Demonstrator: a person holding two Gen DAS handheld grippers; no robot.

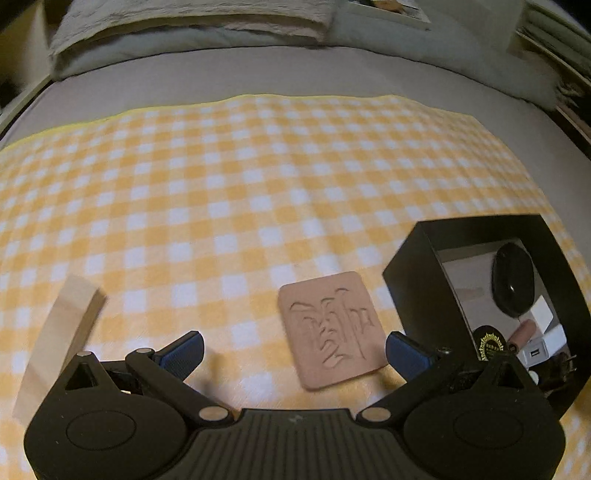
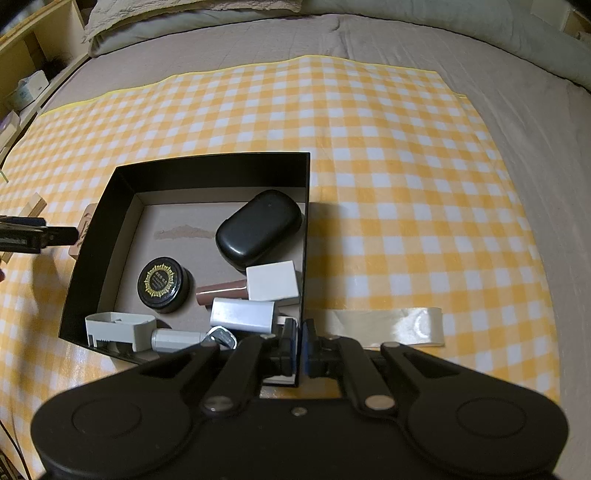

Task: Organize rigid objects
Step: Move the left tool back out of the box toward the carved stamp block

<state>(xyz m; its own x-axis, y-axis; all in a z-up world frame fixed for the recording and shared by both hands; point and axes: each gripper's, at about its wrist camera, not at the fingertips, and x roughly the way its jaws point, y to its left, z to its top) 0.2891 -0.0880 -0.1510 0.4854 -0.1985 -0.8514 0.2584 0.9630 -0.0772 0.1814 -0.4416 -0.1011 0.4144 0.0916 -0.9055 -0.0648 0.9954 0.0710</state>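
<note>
A pink carved tile (image 1: 328, 328) lies flat on the yellow checked cloth (image 1: 258, 184). My left gripper (image 1: 295, 352) hangs open just above the cloth, and the tile's near part lies between its blue fingers, closer to the right one. A pale wooden block (image 1: 62, 332) lies to the left of it. The black open box (image 2: 184, 166) stands on the right and holds a black oval case (image 2: 258, 229), a gold-crested round jar (image 2: 162, 284), a white cube (image 2: 273, 280) and several other small items. My right gripper (image 2: 299, 343) is shut on the box's near right wall.
A strip of clear tape (image 2: 384, 325) lies on the cloth right of the box. Grey bedding (image 2: 406, 33) and pillows surround the cloth. Wooden shelves (image 2: 33, 44) stand at the far left. One left gripper finger (image 2: 59, 234) shows beside the box's left wall.
</note>
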